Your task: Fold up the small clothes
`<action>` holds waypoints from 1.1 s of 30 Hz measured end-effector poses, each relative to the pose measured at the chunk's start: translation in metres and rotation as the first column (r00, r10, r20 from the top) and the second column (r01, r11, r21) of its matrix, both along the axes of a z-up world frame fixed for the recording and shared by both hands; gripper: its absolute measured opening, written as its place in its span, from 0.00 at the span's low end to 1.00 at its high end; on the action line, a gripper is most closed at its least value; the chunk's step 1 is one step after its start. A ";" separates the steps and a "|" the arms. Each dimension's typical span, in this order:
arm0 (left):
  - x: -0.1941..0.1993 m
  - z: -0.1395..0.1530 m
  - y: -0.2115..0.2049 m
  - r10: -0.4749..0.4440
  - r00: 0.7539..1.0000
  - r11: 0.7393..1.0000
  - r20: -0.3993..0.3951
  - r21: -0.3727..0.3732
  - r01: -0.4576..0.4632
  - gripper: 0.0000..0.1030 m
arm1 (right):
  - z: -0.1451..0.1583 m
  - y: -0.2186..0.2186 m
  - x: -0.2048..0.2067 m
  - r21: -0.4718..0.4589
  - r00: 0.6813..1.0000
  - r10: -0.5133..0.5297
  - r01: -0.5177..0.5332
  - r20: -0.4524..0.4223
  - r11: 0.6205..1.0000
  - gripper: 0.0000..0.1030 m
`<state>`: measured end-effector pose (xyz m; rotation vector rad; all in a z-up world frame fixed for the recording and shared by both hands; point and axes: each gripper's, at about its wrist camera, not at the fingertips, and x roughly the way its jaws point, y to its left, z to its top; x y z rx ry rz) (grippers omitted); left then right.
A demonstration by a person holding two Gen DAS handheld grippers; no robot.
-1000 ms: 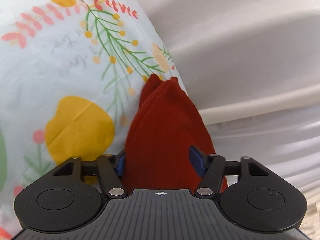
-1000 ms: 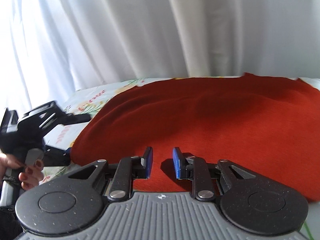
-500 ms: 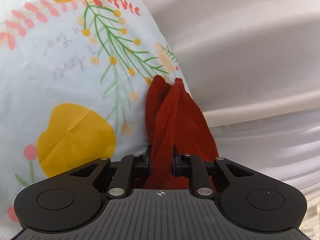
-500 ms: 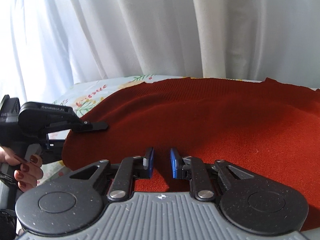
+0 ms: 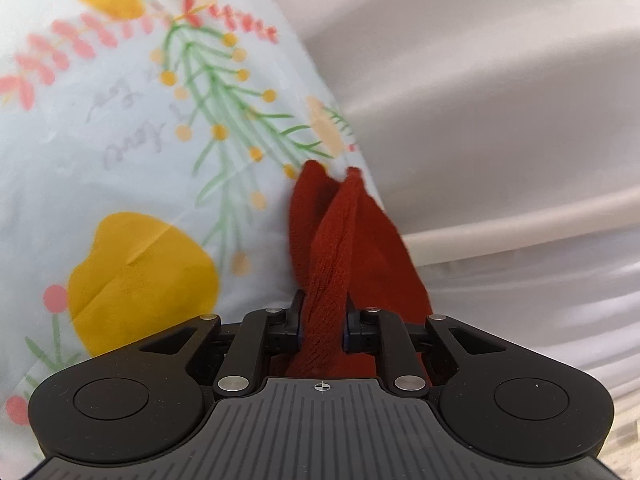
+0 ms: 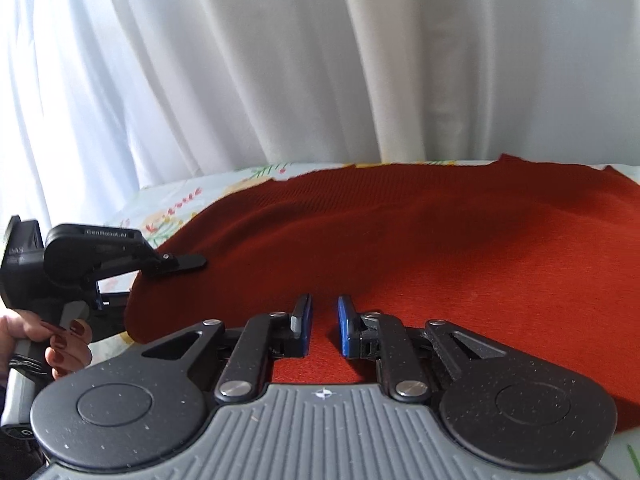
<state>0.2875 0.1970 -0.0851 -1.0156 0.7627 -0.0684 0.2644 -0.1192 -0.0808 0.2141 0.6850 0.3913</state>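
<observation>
A dark red knit garment [image 6: 420,240] lies spread on a pale floral cloth [image 6: 176,208]. My left gripper [image 5: 323,320] is shut on a pinched fold at the garment's left edge [image 5: 332,248]; it also shows at the left of the right wrist view [image 6: 176,262], held by a hand. My right gripper [image 6: 323,320] hovers low over the garment's near part. Its blue pads [image 6: 345,328] stand a narrow gap apart with red fabric seen between and below them; I cannot tell whether they pinch it.
White curtains [image 6: 320,60] hang right behind the surface. The floral cloth [image 5: 120,140] covers the surface to the left of the garment. A hand with dark red nails [image 6: 64,344] holds the left gripper's handle.
My left gripper closed from wide open onto the garment's edge fold and lifted it slightly. My right gripper's jaws narrowed a little and stayed over the garment.
</observation>
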 end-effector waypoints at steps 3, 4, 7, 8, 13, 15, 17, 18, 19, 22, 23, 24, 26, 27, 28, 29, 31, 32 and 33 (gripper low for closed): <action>0.000 0.026 -0.015 -0.048 0.997 0.997 0.054 0.054 0.045 0.15 | 0.008 -0.022 -0.011 0.048 0.999 -0.048 0.048 0.004 0.998 0.13; 0.001 0.034 -0.022 -0.065 0.995 0.996 0.069 0.067 0.060 0.15 | 0.011 -0.029 -0.015 0.062 0.998 -0.068 0.068 0.006 0.996 0.13; 0.003 0.061 -0.052 -0.140 0.980 0.984 0.138 0.129 0.123 0.14 | 0.018 -0.050 -0.023 0.087 0.991 -0.130 0.128 0.017 0.988 0.13; 0.003 0.068 -0.064 -0.169 0.973 0.977 0.159 0.154 0.145 0.13 | 0.019 -0.056 -0.025 0.093 0.988 -0.153 0.151 0.021 0.984 0.13; 0.016 0.067 -0.130 -0.315 0.936 0.930 0.157 0.250 0.271 0.10 | 0.023 -0.081 -0.034 0.102 0.968 -0.252 0.249 0.015 0.963 0.13; 0.021 0.047 -0.148 -0.345 0.933 0.913 0.099 0.265 0.310 0.10 | 0.023 -0.086 -0.035 0.098 0.962 -0.271 0.270 0.002 0.958 0.13; 0.022 0.026 -0.153 -0.351 0.935 0.913 0.043 0.237 0.332 0.10 | 0.023 -0.092 -0.038 0.092 0.959 -0.282 0.282 -0.016 0.955 0.14; 0.020 0.022 -0.153 -0.348 0.937 0.914 0.040 0.234 0.330 0.10 | 0.023 -0.094 -0.039 0.093 0.959 -0.282 0.282 -0.021 0.955 0.14; 0.016 0.021 -0.153 -0.348 0.936 0.915 0.055 0.237 0.326 0.11 | 0.024 -0.096 -0.040 0.092 0.960 -0.279 0.280 -0.023 0.956 0.14; 0.010 0.028 -0.153 -0.368 0.926 0.910 0.081 0.234 0.342 0.31 | 0.023 -0.102 -0.045 0.091 0.965 -0.262 0.263 -0.017 0.960 0.14; 0.009 0.032 -0.155 -0.393 0.916 0.901 0.085 0.236 0.365 0.45 | 0.022 -0.103 -0.046 0.089 0.964 -0.266 0.267 -0.022 0.960 0.14; 0.008 0.036 -0.156 -0.411 0.907 0.892 0.088 0.245 0.381 0.52 | 0.020 -0.105 -0.045 0.090 0.963 -0.270 0.271 -0.027 0.958 0.14; -0.001 0.051 -0.151 -0.417 0.901 0.891 0.123 0.250 0.378 0.59 | 0.017 -0.105 -0.043 0.108 0.961 -0.272 0.275 -0.043 0.955 0.14; -0.006 0.058 -0.145 -0.400 0.904 0.902 0.149 0.238 0.360 0.66 | 0.017 -0.105 -0.041 0.119 0.962 -0.267 0.272 -0.051 0.955 0.14; -0.012 0.064 -0.135 -0.376 0.909 0.915 0.178 0.226 0.334 0.69 | 0.017 -0.103 -0.041 0.128 0.965 -0.258 0.262 -0.053 0.956 0.14; -0.017 0.069 -0.127 -0.343 0.918 0.928 0.198 0.225 0.298 0.74 | 0.017 -0.100 -0.041 0.130 0.968 -0.247 0.252 -0.052 0.959 0.14; -0.023 0.075 -0.108 -0.240 0.951 0.949 0.195 0.253 0.188 0.74 | 0.017 -0.095 -0.039 0.124 0.974 -0.222 0.225 -0.042 0.966 0.14; -0.025 0.074 -0.097 -0.180 0.967 0.954 0.182 0.271 0.127 0.76 | 0.017 -0.093 -0.037 0.124 0.977 -0.209 0.212 -0.040 0.969 0.14; -0.023 0.071 -0.087 -0.121 0.981 0.955 0.150 0.287 0.074 0.76 | 0.017 -0.090 -0.036 0.124 0.979 -0.198 0.202 -0.042 0.971 0.14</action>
